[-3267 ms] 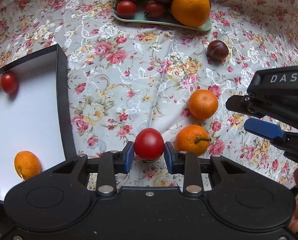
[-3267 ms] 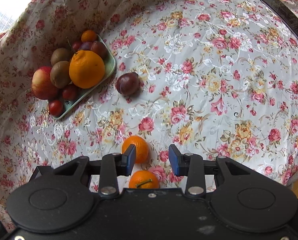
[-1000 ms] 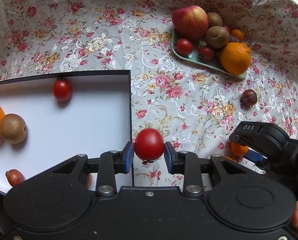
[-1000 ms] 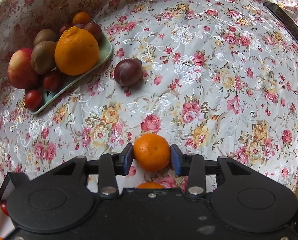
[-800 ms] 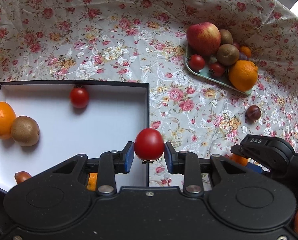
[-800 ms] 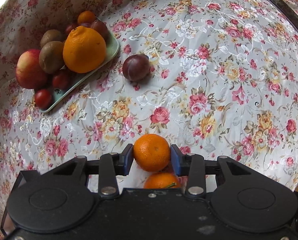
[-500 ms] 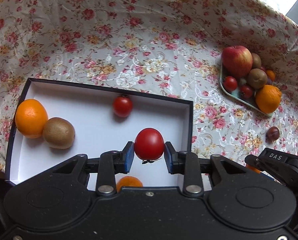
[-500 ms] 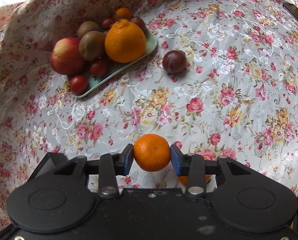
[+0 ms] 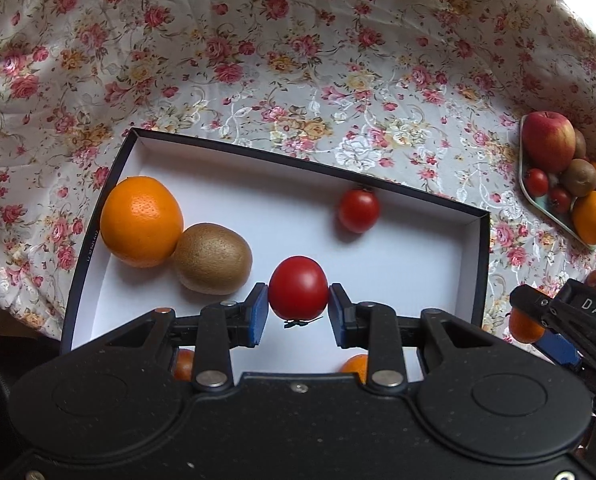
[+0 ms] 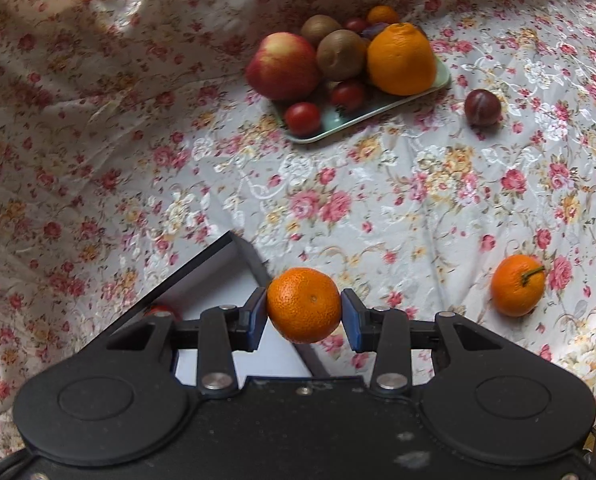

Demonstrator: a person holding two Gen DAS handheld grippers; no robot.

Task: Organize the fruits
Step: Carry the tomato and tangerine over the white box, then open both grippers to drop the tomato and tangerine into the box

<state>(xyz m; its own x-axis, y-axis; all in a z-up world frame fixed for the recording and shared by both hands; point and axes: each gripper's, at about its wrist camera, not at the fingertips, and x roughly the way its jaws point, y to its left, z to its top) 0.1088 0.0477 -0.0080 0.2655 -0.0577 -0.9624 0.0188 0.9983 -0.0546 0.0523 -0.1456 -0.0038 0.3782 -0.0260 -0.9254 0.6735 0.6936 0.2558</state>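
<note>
Left gripper point(image 9: 298, 316): we grip a tomato point(image 9: 298, 288) between the blue pads, jaws closed on its sides. It sits at lower centre of the left view, over the white floor of the box point(image 9: 481, 264); whether it touches the floor we cannot tell.

Right gripper point(image 10: 303, 318): we grip a mandarin point(image 10: 304, 304), jaws closed on it. At lower centre of the right view it overlaps the box's dark corner, so it is at the edge and not yet inside.

Box contents, left view: an orange point(image 9: 141, 221) at centre left touching a kiwi point(image 9: 213, 258), and a second tomato point(image 9: 359, 210) against the far wall at upper centre. Two more fruits show partly behind the gripper body at the bottom; we cannot identify them with certainty.

Done: we judge that at least five fruits are already in the box.

In hand: two fruits, both awaiting release.

Left on the cloth, right view: a stemmed mandarin point(image 10: 518, 285) at right, well apart from the box, and a plum point(image 10: 483, 107) at upper right, just beside the tray point(image 10: 362, 120).

Tray: it holds an apple point(image 10: 283, 66), kiwis, small tomatoes and a large orange at upper centre. Whether these also go to the box the task does not tell us.

Progress: we judge the task partway through, with loose fruit remaining.
</note>
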